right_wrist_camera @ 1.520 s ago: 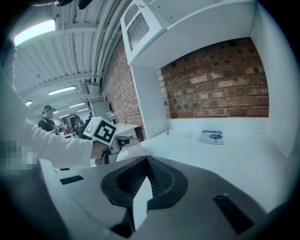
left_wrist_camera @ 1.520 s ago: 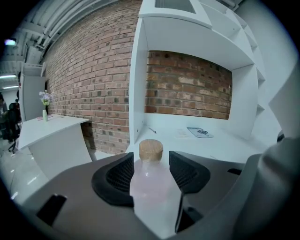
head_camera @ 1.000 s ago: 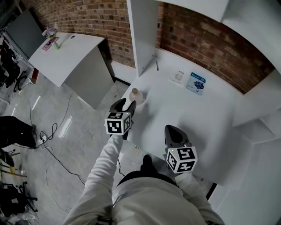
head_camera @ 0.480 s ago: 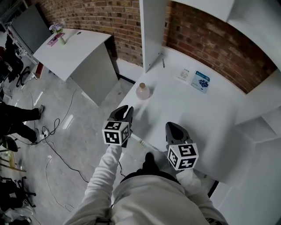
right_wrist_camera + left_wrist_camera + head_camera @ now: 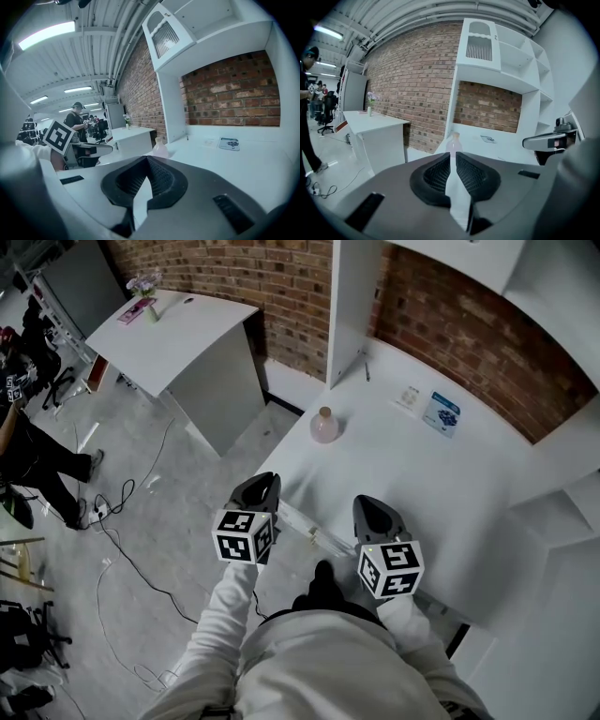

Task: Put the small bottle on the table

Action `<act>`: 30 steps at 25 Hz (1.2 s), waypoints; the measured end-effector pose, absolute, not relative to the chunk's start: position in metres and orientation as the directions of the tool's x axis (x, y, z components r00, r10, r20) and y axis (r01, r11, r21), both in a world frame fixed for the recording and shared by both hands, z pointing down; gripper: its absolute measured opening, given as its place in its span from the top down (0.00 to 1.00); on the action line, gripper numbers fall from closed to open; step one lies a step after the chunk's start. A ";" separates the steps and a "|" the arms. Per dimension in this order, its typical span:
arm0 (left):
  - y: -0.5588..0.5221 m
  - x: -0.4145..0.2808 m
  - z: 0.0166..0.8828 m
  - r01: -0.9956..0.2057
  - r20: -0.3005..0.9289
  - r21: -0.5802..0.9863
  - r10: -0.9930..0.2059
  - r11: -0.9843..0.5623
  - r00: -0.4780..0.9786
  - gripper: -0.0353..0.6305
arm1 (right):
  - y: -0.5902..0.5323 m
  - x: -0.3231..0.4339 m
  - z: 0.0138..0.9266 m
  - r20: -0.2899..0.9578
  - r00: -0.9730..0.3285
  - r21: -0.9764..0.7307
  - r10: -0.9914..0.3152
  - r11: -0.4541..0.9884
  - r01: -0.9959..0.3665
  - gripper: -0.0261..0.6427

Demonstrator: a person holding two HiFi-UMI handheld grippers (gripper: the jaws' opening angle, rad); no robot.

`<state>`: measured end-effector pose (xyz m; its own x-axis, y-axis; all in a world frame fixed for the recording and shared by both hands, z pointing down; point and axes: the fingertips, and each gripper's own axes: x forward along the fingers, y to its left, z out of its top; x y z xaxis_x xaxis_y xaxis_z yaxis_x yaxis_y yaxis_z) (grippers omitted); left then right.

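Note:
The small pale pink bottle (image 5: pixel 323 425) stands upright near the left edge of the white table (image 5: pixel 412 493), with nothing touching it. My left gripper (image 5: pixel 259 487) hangs just off the table's near left edge, well short of the bottle. Its jaws are closing to a thin slit with nothing between them. In the left gripper view the bottle (image 5: pixel 453 142) shows straight ahead above the left gripper (image 5: pixel 452 158). My right gripper (image 5: pixel 371 509) hovers over the table's near edge, shut and empty. The right gripper view shows the bottle (image 5: pixel 160 149) beyond the right gripper (image 5: pixel 146 162).
A blue booklet (image 5: pixel 442 413), a white leaflet (image 5: pixel 408 397) and a pen (image 5: pixel 366 372) lie at the table's back by the shelf upright (image 5: pixel 352 296). A second white desk (image 5: pixel 178 334) with a flower vase (image 5: pixel 145 307) stands left. Cables (image 5: pixel 122 521) cross the floor.
My left gripper has drawn back from the bottle toward my body and its jaws have come together. The bottle stays standing on the table. The right gripper has hardly moved.

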<state>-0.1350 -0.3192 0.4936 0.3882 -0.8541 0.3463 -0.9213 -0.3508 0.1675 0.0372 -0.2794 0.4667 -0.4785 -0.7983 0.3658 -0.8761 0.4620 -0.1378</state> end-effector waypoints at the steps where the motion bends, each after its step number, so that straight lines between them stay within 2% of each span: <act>1: -0.314 -0.138 0.492 -0.922 0.345 0.164 -0.855 -0.350 0.386 0.87 | -0.277 0.034 0.467 0.366 -0.481 -0.137 -0.797 0.465 -0.875 0.92; 14: -0.271 -0.159 0.480 -0.934 0.327 0.136 -0.875 -0.331 0.358 0.89 | -0.254 0.010 0.457 0.347 -0.520 -0.122 -0.780 0.512 -0.850 0.92; 30: -0.256 -0.168 0.465 -0.940 0.295 0.138 -0.893 -0.313 0.341 0.89 | -0.239 0.011 0.452 0.345 -0.505 -0.086 -0.791 0.509 -0.856 0.92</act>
<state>-0.1679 -0.2559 0.4646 0.3409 -0.8927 0.2946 -0.9396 -0.3134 0.1376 0.0109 -0.2385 0.4516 -0.5049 -0.7912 0.3452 -0.8564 0.5091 -0.0860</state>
